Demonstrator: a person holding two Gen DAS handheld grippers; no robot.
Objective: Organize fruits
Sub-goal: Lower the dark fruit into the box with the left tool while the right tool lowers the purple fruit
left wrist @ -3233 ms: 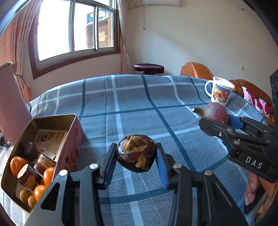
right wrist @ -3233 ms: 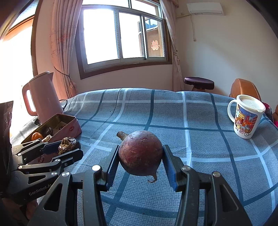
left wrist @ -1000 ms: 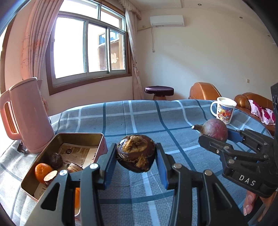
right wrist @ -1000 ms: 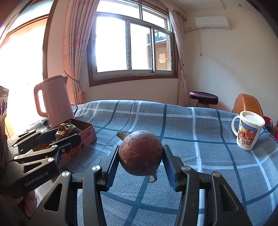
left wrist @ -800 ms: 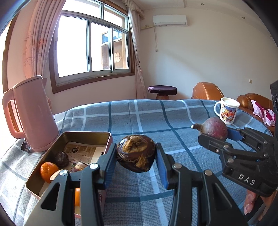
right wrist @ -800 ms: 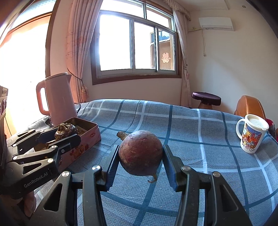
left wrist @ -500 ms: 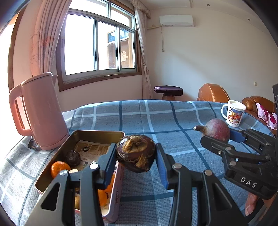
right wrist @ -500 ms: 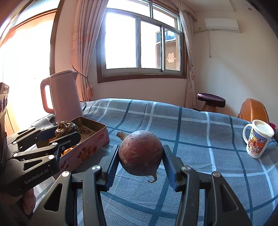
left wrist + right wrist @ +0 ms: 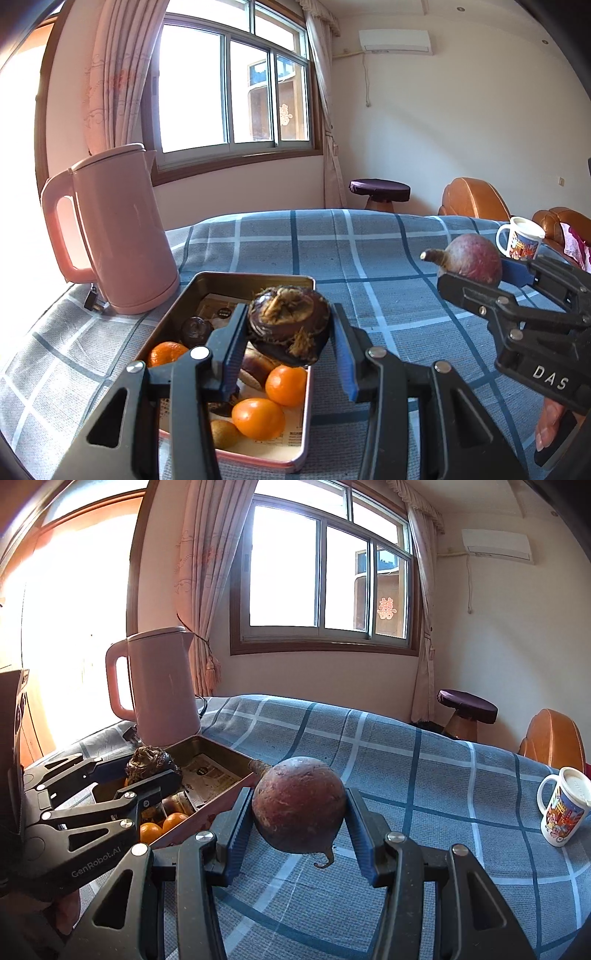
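My left gripper (image 9: 288, 332) is shut on a dark purple mangosteen (image 9: 288, 326) and holds it above the right part of an open pink tin (image 9: 255, 282). The tin holds oranges (image 9: 286, 384), dark fruits (image 9: 195, 330) and a small yellow-brown fruit. My right gripper (image 9: 297, 812) is shut on a round reddish-purple fruit with a stem (image 9: 299, 805) above the checked tablecloth, just right of the tin (image 9: 221, 753). It also shows in the left wrist view (image 9: 472, 254). The left gripper shows in the right wrist view (image 9: 147, 771) over the tin.
A pink kettle (image 9: 114, 229) stands behind the tin at the left. A printed white mug (image 9: 563, 805) stands on the cloth at the far right. A stool (image 9: 380, 186) and brown chairs (image 9: 469, 195) stand beyond the table.
Both grippers have moved left with their fruits. The left gripper's mangosteen is now over the tin, and the tin and kettle look closer.
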